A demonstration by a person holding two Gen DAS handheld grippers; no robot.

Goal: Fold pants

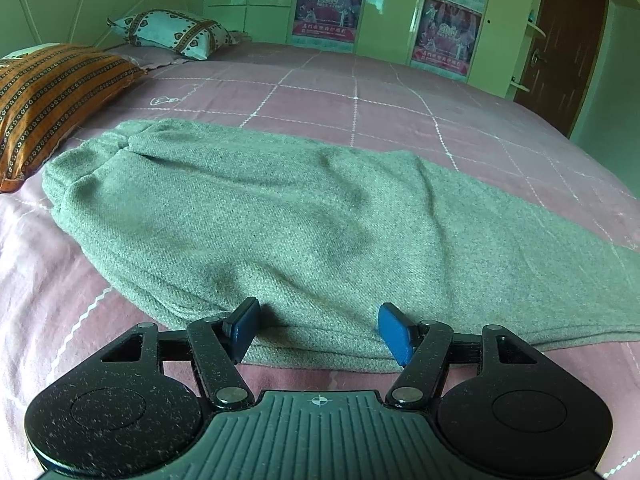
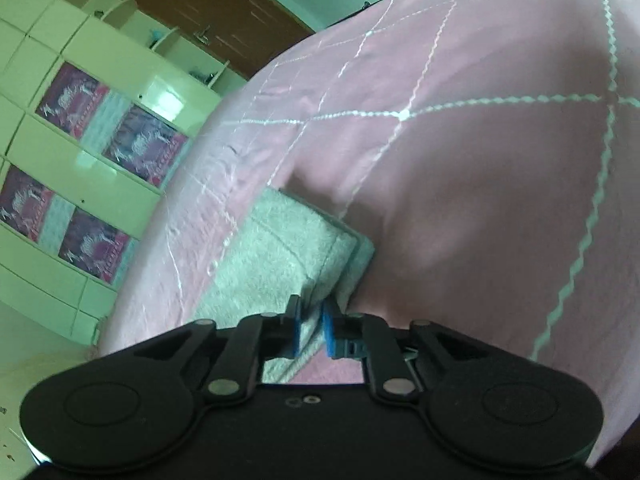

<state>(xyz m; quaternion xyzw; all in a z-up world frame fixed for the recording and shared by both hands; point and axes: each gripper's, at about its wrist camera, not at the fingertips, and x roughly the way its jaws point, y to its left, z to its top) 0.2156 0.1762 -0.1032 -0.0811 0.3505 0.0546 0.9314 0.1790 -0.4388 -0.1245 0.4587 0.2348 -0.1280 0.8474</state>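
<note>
Pants: grey-green pants point(image 1: 280, 216) lie across the pink bed point(image 1: 360, 96), both legs stacked as one long strip, waistband toward the pillows.
Progress: the lengthwise fold looks done; folding the strip end to end is still to do.
Left gripper point(image 1: 316, 330): fingers stand wide over the near edge of the pants, holding nothing.
Right gripper point(image 2: 312, 330): fingers narrow, close around the cuff end point(image 2: 288, 248); the cloth lies between the pads, but I cannot tell whether they press on it.
Around: an orange striped pillow point(image 1: 52, 100) just beside the waistband, a white patterned pillow point(image 1: 172, 32) further back, wardrobe with posters point(image 1: 328, 4), brown door point(image 1: 560, 52).
In the way: nothing lies on the pants; the orange pillow crowds the waistband end.
</note>
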